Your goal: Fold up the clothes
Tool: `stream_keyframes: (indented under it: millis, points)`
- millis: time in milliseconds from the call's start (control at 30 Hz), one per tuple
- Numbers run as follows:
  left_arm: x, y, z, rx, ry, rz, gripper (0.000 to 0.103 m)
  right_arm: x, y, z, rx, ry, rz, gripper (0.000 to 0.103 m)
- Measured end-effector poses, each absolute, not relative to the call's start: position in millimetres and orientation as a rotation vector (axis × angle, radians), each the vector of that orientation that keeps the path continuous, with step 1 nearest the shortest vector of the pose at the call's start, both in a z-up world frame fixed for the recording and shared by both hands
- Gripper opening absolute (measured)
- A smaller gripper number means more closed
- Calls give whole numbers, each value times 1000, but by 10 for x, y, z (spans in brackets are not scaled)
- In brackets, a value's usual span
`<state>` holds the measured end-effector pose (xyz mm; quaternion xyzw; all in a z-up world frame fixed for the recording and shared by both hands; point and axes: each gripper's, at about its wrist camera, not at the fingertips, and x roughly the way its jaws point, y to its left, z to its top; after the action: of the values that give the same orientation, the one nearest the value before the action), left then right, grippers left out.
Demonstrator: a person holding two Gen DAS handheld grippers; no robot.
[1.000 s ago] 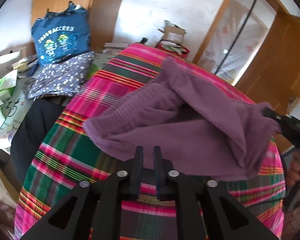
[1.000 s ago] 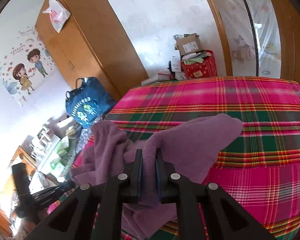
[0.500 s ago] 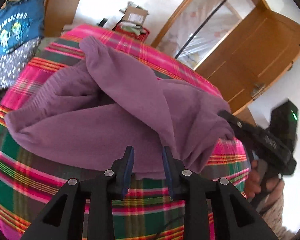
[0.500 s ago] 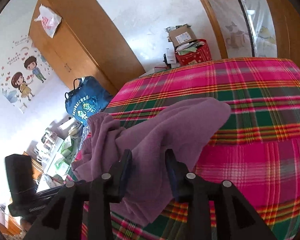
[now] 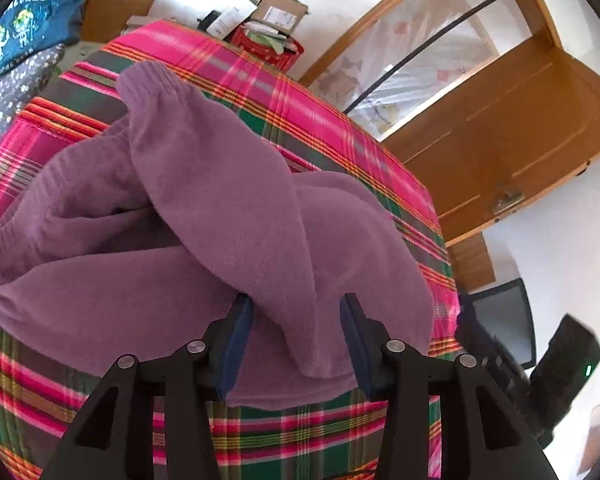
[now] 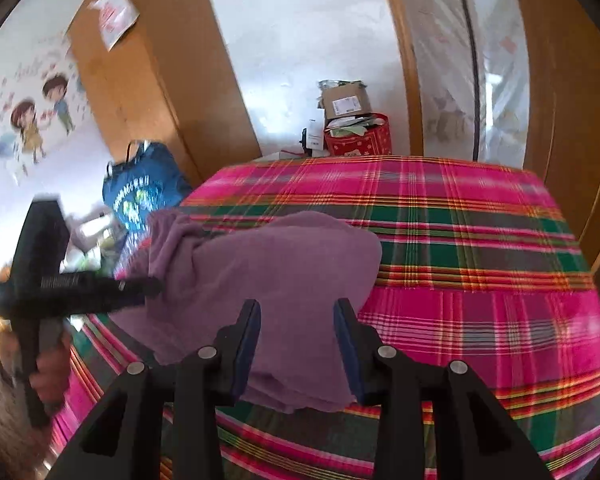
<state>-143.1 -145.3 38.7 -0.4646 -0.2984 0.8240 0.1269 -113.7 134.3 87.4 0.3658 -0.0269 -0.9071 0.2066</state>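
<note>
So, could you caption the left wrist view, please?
Open left gripper over a rumpled purple garment on plaid bedding.

The purple knitted garment (image 5: pixel 204 208) is a soft, fuzzy, matt cloth with a ribbed cuff. It lies on a pink-and-green plaid woven cloth cover (image 6: pixel 460 264), flat-woven, smooth and without sheen. The left hand-held gripper (image 5: pixel 296 320) is matt black plastic with round, bright metal screw heads; its fingers carry dark blue pads (image 5: pixel 240 332) that look dull and rubbery. The right hand-held gripper (image 6: pixel 296 324) has the same black plastic, metal screws and blue pads. The tall orange-brown wooden wardrobe (image 6: pixel 168 60) has a smooth, faintly satin face. The wooden door (image 5: pixel 512 128) looks varnished, with a metal latch. The brown cardboard box (image 6: pixel 346 102) is matt paper board.
</note>
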Motion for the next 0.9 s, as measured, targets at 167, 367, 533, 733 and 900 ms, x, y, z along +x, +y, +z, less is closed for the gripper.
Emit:
stream_keyframes:
  millis: [167,367,533,733,900]
  points:
    - [-1558,-1491,397,-1354,-955,2383,28,-1078,1167,711,1039,56,-2448,39]
    - [-1573,-1592,574,-1308,-964,2431,10,-1044,937,563,1027,196,-2397,40]
    - [-1556,-1648,740,-1247,-983,2455,9,-1000,808,517,964,296,-2405,44]
    - [-1581,-1747,914,-1183,-1031,2465,9,-1091,723,458,961,435,-2514,46]
    - [-1546,-1845,1091,-1108,-1057,2495,9,-1176,874,479,985,318,-2591,45]
